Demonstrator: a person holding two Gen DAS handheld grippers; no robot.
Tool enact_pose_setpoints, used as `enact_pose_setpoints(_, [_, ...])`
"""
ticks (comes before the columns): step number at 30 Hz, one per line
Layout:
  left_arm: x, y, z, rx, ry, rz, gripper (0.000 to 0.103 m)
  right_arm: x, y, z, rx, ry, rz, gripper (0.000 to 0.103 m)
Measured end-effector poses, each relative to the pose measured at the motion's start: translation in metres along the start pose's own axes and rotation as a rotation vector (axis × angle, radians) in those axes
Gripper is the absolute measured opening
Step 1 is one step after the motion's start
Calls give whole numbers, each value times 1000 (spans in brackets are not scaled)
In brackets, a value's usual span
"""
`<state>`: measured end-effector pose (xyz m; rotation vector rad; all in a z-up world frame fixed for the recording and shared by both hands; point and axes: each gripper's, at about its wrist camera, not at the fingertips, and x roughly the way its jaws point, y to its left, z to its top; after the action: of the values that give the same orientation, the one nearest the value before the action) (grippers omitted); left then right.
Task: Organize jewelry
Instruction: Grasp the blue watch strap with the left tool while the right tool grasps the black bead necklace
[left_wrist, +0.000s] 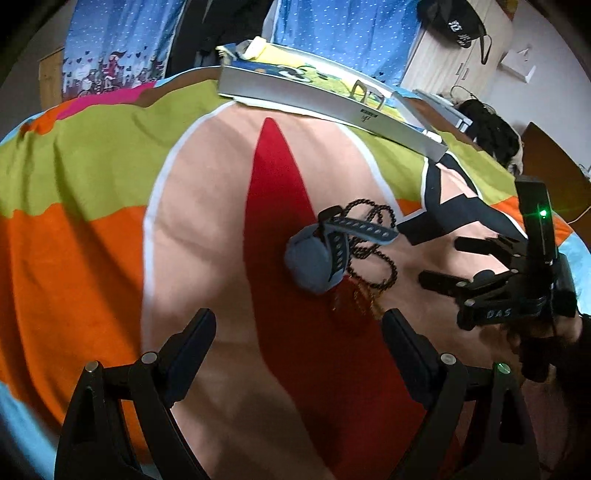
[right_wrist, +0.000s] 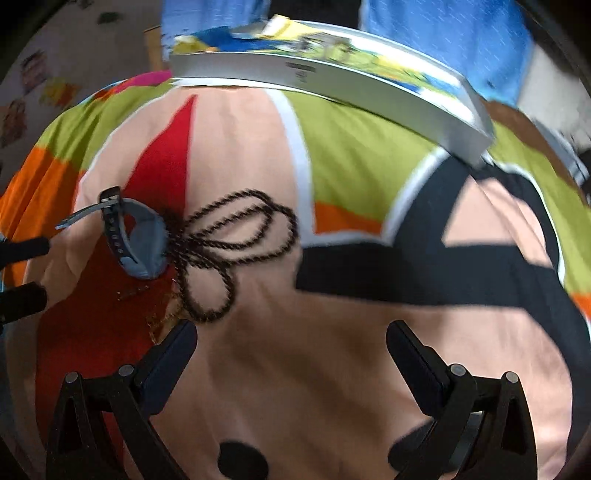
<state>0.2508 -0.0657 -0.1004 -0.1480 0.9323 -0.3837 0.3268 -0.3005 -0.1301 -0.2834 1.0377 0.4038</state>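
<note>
Left claw (left_wrist: 299, 332): mine, jaws spread wide, nothing between them, hovering over the red and pink part of the bedspread (left_wrist: 92, 155).

Right claw (right_wrist: 291, 343): mine too, likewise wide and holding nothing, over pink cloth. From the left wrist view it shows at the right edge (left_wrist: 439, 262), with my hand (left_wrist: 543, 339) behind it on the handle and a green light lit on its body.

Item 1, watch (left_wrist: 317, 254): grey-blue, perforated dark strap looped and partly sticking out to one side. Lies on the bedspread just ahead of the left claw.

Item 2, beaded necklace (right_wrist: 236, 236): dark beads, several loose loops, touching the watch on one side and partly tucked under it (exact overlap hard to read). Lies ahead of the right claw's left finger, near it.

Item 3, thin chain (left_wrist: 354, 299): gold-toned, fine, lying on the red patch just below the watch and beads; blurred, so detail is unclear.

Item 4, box (right_wrist: 332, 96): flat, silver-sided, with a bright cartoon print on top, resting on the bedspread well beyond the jewelry.

Backdrop: blue dotted curtain (left_wrist: 332, 33).
</note>
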Motion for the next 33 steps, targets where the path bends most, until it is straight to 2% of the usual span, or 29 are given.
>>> enact_pose_setpoints(5, [9,-3,7,11,-32,-44,87,6,12,6,-118,-56,3,103])
enact_pose_setpoints(9, [19,-7,12,21,-30,-78,69,17,6,15,-115,-63,25,101])
enact_pose_setpoints(12, [29,-6,13,12,-21,-102,62,29,10,18,-130,-43,20,101])
enact_pose_setpoints(16, [41,-3,17,-22,-2,-137,46,42,16,21,-147,-13,16,101])
enact_pose_setpoints(23, [48,2,27,-58,-24,-170,32,55,22,31,-168,-30,-30,101])
enact_pose_setpoints(27, [59,2,38,-85,-19,-190,13,58,26,35,-178,-48,-37,98])
enact_pose_setpoints(31, [59,10,38,-119,-12,-186,12,61,27,40,-158,-64,-29,94])
enact_pose_setpoints(33, [57,16,40,-153,-10,-180,11,60,26,40,-148,-77,-28,84])
